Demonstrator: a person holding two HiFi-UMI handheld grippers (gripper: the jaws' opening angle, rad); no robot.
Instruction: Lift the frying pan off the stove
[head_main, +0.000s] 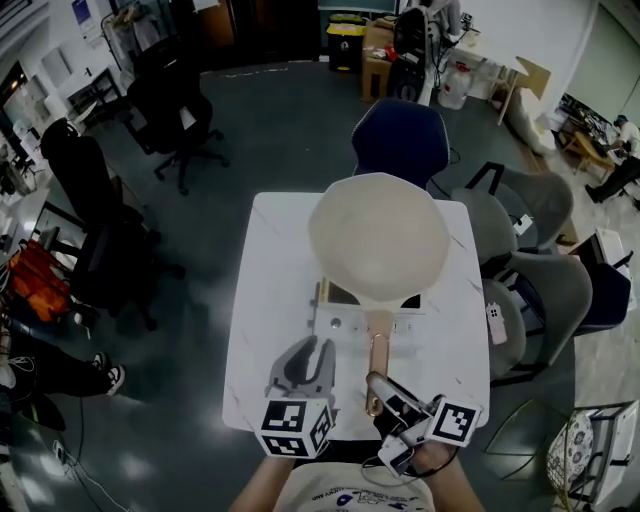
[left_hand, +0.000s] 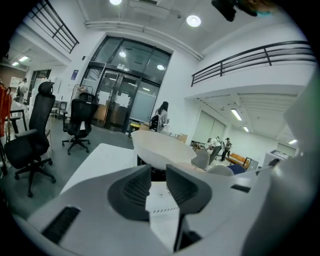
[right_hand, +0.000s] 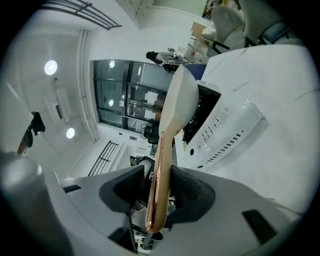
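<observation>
Clock directions are read on the head view from the table centre, with 6 toward the wearer.

**Grippers:** two, each carrying one cube with black-and-white square markers.
- The left gripper (head_main: 315, 346) is at 7 o'clock over the table's near edge. Its two dark, ribbed pads are drawn together to a narrow slit with nothing in it, and it touches nothing.
- The right gripper (head_main: 378, 392) is at 5 o'clock and rolled onto its side. Its jaws stand apart, astride the end of the handle (head_main: 379, 350). In the right gripper view one pad lies against the handle (right_hand: 159, 190), and a dark gap shows at the other. There is no clamp on it.

**Frying pan (head_main: 378, 238):** one.
- It has a round, deep, matte cream bowl.
- Its single handle is a flat strip of glossy copper colour, pointing to 6 o'clock.
- It sits on the stove at the centre and toward 12 o'clock, overhanging it on all sides but the near one.

**Stove (head_main: 335, 322):** one, a white box with a dark top. One round knob shows on its near face. The right gripper view shows rows of short slots (right_hand: 220, 132).

**Table (head_main: 270, 300):** one, white, rectangular with rounded corners and faintly veined.

**Beyond the table:**
- One blue chair (head_main: 400, 140) stands at 12 o'clock.
- Two grey shell chairs (head_main: 560, 290) stand at 3 o'clock.
- Two black office chairs (head_main: 170, 100) stand at 10 to 11 o'clock on grey floor.
</observation>
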